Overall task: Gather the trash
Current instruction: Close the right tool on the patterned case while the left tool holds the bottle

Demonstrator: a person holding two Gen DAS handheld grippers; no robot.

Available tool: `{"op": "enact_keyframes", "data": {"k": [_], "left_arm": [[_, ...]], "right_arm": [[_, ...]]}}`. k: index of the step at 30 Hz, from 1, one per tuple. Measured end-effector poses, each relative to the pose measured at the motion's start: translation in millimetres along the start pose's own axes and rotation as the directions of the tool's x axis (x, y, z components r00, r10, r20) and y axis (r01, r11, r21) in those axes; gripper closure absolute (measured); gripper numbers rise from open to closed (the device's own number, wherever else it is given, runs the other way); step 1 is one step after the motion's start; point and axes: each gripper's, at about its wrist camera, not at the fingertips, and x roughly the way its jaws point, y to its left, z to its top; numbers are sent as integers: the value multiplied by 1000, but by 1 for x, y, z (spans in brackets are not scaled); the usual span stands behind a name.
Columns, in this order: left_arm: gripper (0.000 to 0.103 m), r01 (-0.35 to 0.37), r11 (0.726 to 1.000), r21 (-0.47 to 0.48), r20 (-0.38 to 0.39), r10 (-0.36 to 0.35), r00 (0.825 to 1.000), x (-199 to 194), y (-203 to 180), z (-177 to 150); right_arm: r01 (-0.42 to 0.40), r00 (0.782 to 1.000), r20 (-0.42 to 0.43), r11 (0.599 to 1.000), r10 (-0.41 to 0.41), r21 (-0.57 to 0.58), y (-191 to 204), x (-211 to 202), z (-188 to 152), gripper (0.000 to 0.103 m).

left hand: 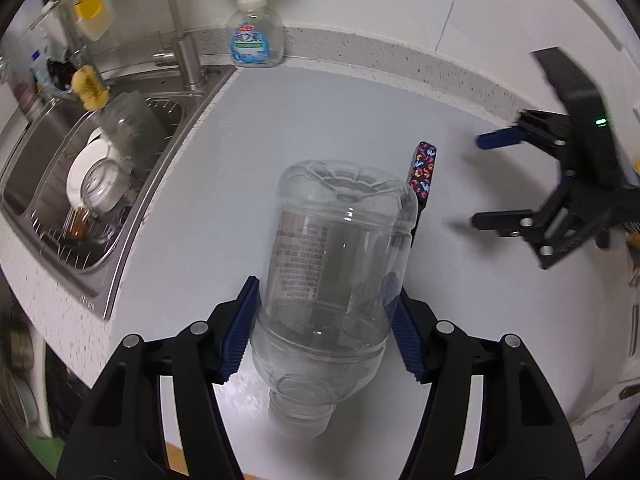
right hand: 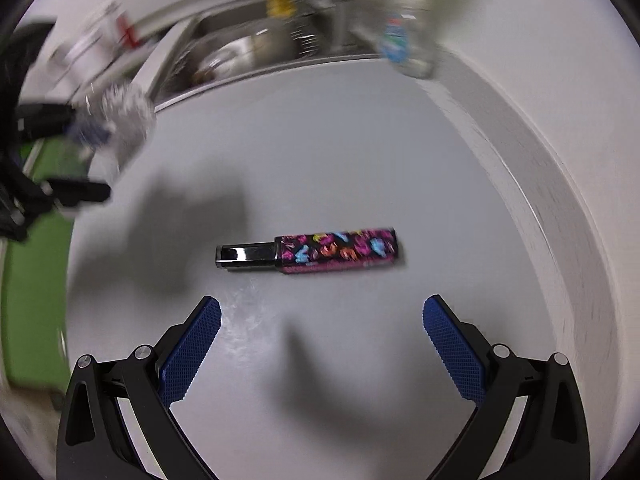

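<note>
A clear, empty plastic bottle hangs neck toward the camera above the grey counter. My left gripper is shut on its body, a blue pad pressing each side. Behind the bottle lies a lighter with a colourful print. In the right wrist view that lighter lies flat on the counter, its metal end to the left. My right gripper hovers open just short of it, nothing between its pads. It also shows in the left wrist view, my right gripper open at the right. The held bottle is a blur at far left.
A steel sink with a rack of dishes and a glass sits left of the counter, with a faucet behind. A soap pump bottle stands at the back wall. The counter's raised speckled rim runs along the back. Green floor lies beyond the counter edge.
</note>
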Motion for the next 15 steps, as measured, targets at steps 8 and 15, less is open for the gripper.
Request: {"op": "enact_keyframes", "data": {"k": [8,15], "left_arm": [[42,-17,997,-69,24,19,1000,-21,-2,-10],[42,-27,993,-119,25,30,999,-27,0,-17]], "right_arm": [[-70,996,-80,947,47,-313,1,24,21,6],[-117,989,-141,850,51,-514,8,43,34,24]]}}
